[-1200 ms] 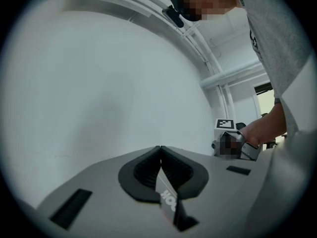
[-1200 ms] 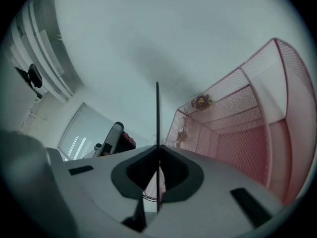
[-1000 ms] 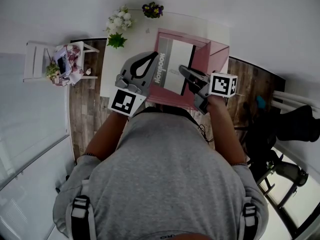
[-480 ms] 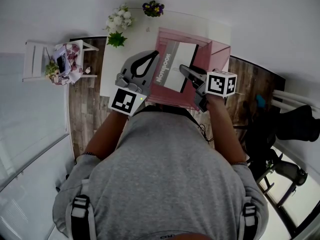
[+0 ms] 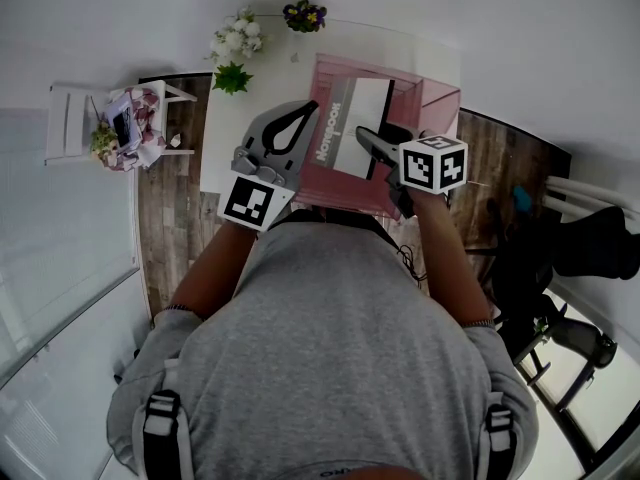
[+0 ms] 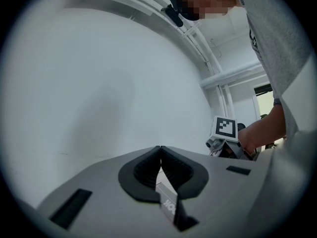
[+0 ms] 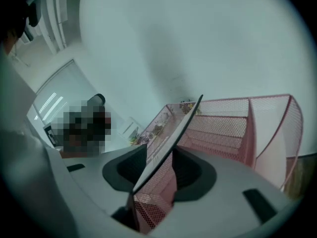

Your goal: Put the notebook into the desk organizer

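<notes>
The grey-and-white notebook (image 5: 355, 128) stands tilted inside the pink mesh desk organizer (image 5: 435, 103) on the white table. My left gripper (image 5: 314, 108) points at the notebook's left edge. In the left gripper view, its jaws (image 6: 159, 148) meet at the tips, shut on a lettered corner of the notebook (image 6: 167, 200). My right gripper (image 5: 362, 138) is at the near right edge of the notebook. Its jaws (image 7: 159, 150) have just been opening. The notebook's thin edge (image 7: 178, 133) runs between them without being pressed, and the organizer's mesh (image 7: 233, 123) lies beyond.
Two flower pots (image 5: 238, 40) and a green plant (image 5: 233, 80) stand at the far left of the white table (image 5: 225, 118). A white stool with clutter (image 5: 110, 123) is on the wooden floor to the left. A dark chair (image 5: 590, 238) stands to the right.
The right gripper has rolled, turning its marker cube more upward. The notebook has tipped slightly toward the back of the organizer. The left gripper has stayed in place.
</notes>
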A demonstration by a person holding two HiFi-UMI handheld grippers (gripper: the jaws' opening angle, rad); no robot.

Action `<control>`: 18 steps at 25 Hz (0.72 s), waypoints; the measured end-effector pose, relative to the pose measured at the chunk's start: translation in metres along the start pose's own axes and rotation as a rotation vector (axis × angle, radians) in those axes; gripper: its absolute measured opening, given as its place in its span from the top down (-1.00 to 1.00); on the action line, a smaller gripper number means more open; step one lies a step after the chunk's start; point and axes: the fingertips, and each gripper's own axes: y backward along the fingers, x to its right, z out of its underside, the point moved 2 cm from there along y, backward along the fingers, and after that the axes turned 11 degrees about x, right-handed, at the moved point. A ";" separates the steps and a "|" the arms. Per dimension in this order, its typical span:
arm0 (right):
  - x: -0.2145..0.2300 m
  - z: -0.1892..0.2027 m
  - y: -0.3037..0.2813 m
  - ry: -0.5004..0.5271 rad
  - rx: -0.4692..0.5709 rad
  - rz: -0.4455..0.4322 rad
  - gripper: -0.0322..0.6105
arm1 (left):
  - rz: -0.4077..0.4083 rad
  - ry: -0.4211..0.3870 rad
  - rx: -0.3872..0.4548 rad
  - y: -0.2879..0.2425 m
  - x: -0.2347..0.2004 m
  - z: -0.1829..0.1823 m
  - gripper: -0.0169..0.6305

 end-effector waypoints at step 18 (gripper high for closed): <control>0.004 -0.005 0.003 0.266 -0.084 0.123 0.22 | 0.006 0.014 0.008 -0.002 0.002 0.000 0.89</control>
